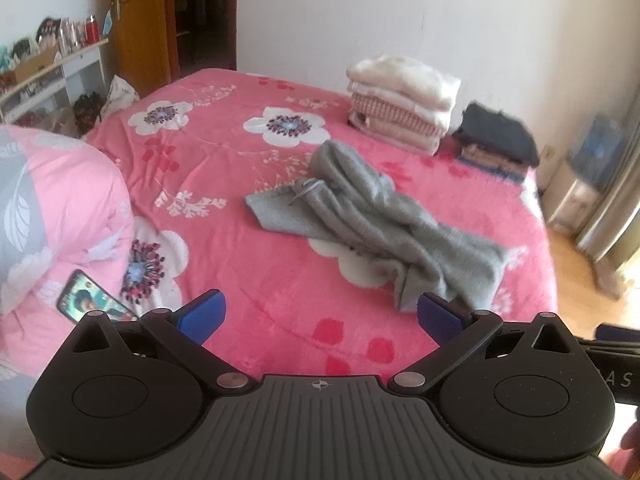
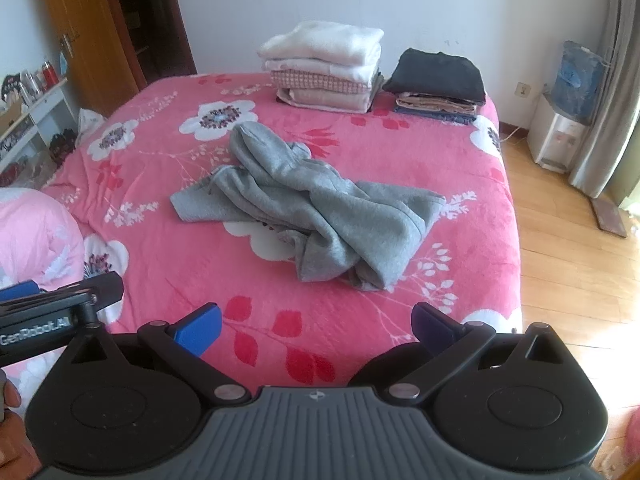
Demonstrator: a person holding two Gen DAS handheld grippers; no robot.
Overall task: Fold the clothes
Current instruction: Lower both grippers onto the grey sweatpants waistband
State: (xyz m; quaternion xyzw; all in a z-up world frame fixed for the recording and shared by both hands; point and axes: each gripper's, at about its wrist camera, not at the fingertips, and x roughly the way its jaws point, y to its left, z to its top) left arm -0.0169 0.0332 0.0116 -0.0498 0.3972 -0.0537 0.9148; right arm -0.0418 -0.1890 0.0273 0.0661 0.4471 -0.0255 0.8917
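Grey fleece lies crumpled in the middle of the bed: the grey garment [image 1: 372,216] [image 2: 316,208] is twisted along its length, unfolded, resting on the pink floral blanket [image 1: 248,240] [image 2: 168,248]. A drawstring shows near its far end in my left view, so it may be a hoodie or sweatpants; the bunching hides which.

My left gripper [image 1: 320,316] hangs above the near part of the blanket with its jaws spread wide and nothing between them. One blue pad [image 1: 202,314] sits to one side; the other lies just short of the garment's nearest hem. My right gripper [image 2: 316,326] is likewise wide open and empty, well short of the cloth.

Against the white wall at the far side of the bed stand two stacks: a tall pale folded stack [image 1: 404,102] [image 2: 326,66] and, just beside it, a lower dark folded stack [image 1: 496,140] [image 2: 438,80]. A pink quilt [image 1: 52,208] bulks at my left, with a phone [image 1: 90,296] lying against it, screen lit. Beyond the bed's right edge are a wooden floor [image 2: 580,240] and a water dispenser [image 2: 560,136].
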